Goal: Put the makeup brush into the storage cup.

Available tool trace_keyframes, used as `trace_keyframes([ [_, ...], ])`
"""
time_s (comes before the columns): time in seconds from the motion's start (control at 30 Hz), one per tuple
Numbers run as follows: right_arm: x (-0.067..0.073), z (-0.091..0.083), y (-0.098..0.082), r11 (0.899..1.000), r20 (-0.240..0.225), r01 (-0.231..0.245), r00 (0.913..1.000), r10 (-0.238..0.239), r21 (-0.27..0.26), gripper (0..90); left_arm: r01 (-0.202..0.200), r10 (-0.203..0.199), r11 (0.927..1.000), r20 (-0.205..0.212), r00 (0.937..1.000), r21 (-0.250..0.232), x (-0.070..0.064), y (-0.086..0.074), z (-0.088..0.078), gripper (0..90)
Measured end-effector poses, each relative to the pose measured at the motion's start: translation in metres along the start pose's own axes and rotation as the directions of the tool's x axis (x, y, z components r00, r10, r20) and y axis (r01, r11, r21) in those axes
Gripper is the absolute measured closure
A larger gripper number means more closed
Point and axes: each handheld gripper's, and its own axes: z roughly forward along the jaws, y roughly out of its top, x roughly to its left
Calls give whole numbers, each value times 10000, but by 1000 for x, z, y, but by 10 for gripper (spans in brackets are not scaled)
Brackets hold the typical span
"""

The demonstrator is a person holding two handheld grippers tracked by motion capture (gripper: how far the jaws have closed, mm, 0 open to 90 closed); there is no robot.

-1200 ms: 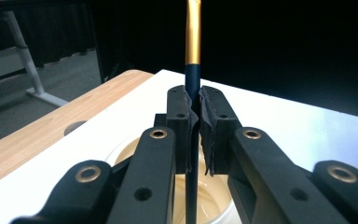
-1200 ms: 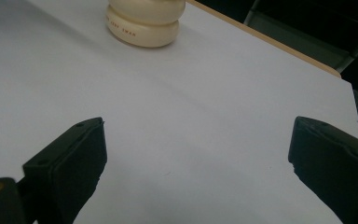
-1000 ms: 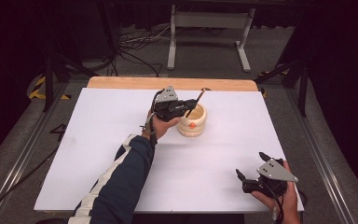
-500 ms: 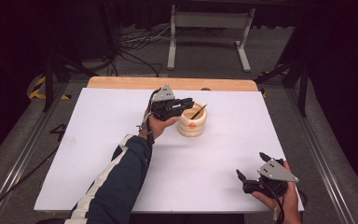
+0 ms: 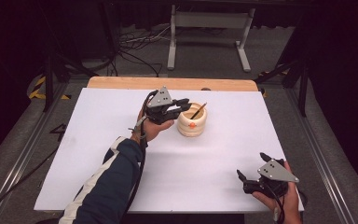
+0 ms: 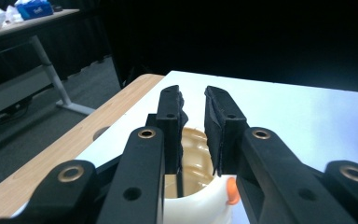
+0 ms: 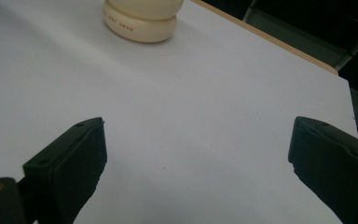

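While the left tool (image 5: pixel 179 105) hovers at the rim of the cream pot (image 5: pixel 192 125), its jaws stand a narrow gap apart and have just been opening; nothing is clamped between them. In the left gripper view the pads (image 6: pixel 214 119) sit just above the pot's mouth (image 6: pixel 196 186), bare. A thin dark stick (image 5: pixel 198 111) leans inside the pot, tip poking over the far rim, apart from the jaws. The pot stands upright near the middle back of the white desk (image 5: pixel 84 140).

Step in hand, as judged: release of the stick into the pot looks complete, and the left tool is clearing away.

The right tool (image 5: pixel 251 168) rests at the front right corner of the desk, jaws wide and empty, with the pot well ahead of it (image 7: pixel 142 21).

Next move: lift the left tool clear without catching the rim or the stick, since the pot looks light and could tip.
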Motion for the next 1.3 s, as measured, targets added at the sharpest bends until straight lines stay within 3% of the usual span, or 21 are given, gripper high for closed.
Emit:
trace_keyframes([
  [0.23,0,0,0,10000,12,-4,10000,4,8,48,-279,279,9996,-14,9996,15,-6,4,-4,741],
  [0.37,0,0,0,10000,1,7,10000,-7,3,48,-375,379,9991,-183,9991,205,-10,5,-5,706],
  [0.47,0,0,0,10000,-1,12,10000,-12,2,48,-666,680,9969,-329,9971,426,-13,6,-6,659],
  [0.7,0,0,0,10000,10,40,10000,-40,-14,48,-580,602,9970,-425,9973,504,-18,8,-8,554],
  [0.9,0,0,0,10000,10,9,10000,-9,-7,48,-340,377,9980,-690,9969,540,-17,7,-12,376],
  [1.07,0,0,0,10000,9,3,10000,-3,8,48,-376,421,9979,-862,9954,533,-17,7,-17,284],
  [1.3,1,0,0,10000,-2,29,10000,-29,15,48,-50,100,9990,-1115,9937,453,-14,4,-22,139],
])
